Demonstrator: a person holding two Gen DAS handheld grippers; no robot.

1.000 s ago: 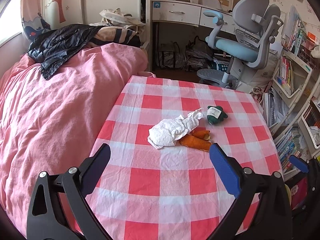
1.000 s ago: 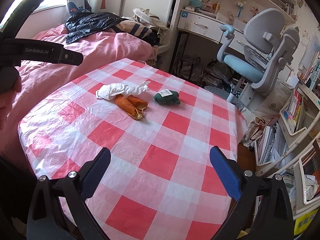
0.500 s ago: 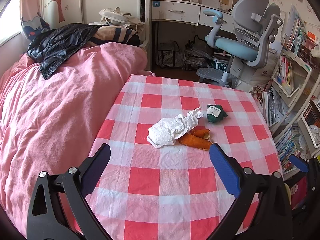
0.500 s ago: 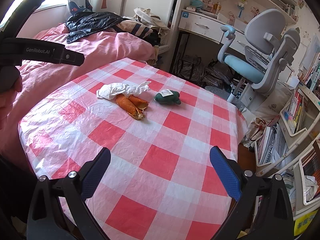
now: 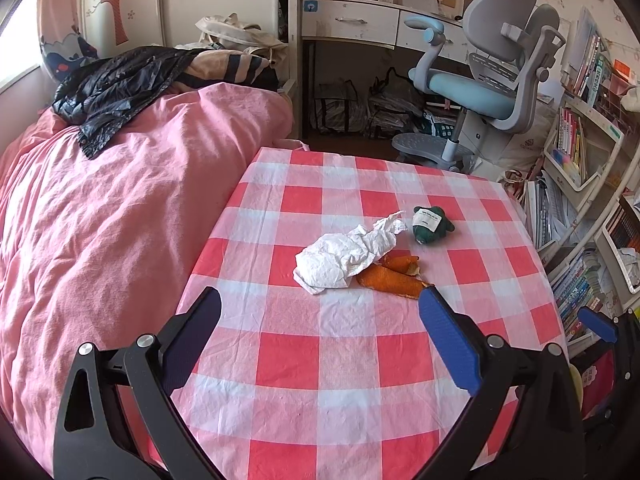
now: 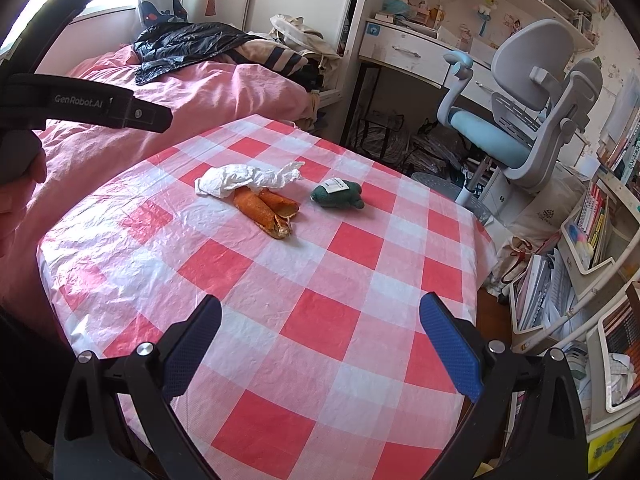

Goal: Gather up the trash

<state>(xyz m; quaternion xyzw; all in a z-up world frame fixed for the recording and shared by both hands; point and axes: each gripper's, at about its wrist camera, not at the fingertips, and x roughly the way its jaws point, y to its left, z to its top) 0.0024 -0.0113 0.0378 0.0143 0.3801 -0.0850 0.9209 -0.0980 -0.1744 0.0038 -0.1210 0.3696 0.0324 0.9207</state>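
Left wrist view: both grippers released, trash sits mid-table

Your left gripper [image 5: 320, 320] is spread wide, jaws well apart, nothing between them. It hangs over the near edge of the table [image 5: 352, 380], which wears a red-and-white checked cloth. Your right gripper [image 6: 320, 324] is likewise spread, holding nothing, over the near right part of the same table.

Trash is grouped around the table's middle, toward the far side. The crumpled white tissue [image 5: 344, 254] lies nearest the left edge of the group, and one twisted end points at the dark green wad [image 5: 430, 225]. That wad carries a white label and sits apart from the tissue, closest to the far right edge. The orange peel [image 5: 390, 278] is two curled strips side by side, touching the tissue, which overlaps their far ends. From the right wrist view the tissue [image 6: 244, 180] covers the peel's [image 6: 266, 210] left ends, and the green wad [image 6: 338, 196] lies just right of them, not touching.

None of the trash touches either gripper. In the left wrist view the right fingertip's pad [image 5: 448, 344] lines up near the peel's tip; contact cannot be judged there.

A pink bed [image 5: 120, 220] runs along the table's left edge. A grey-blue chair [image 5: 488, 88] stands beyond the far edge.
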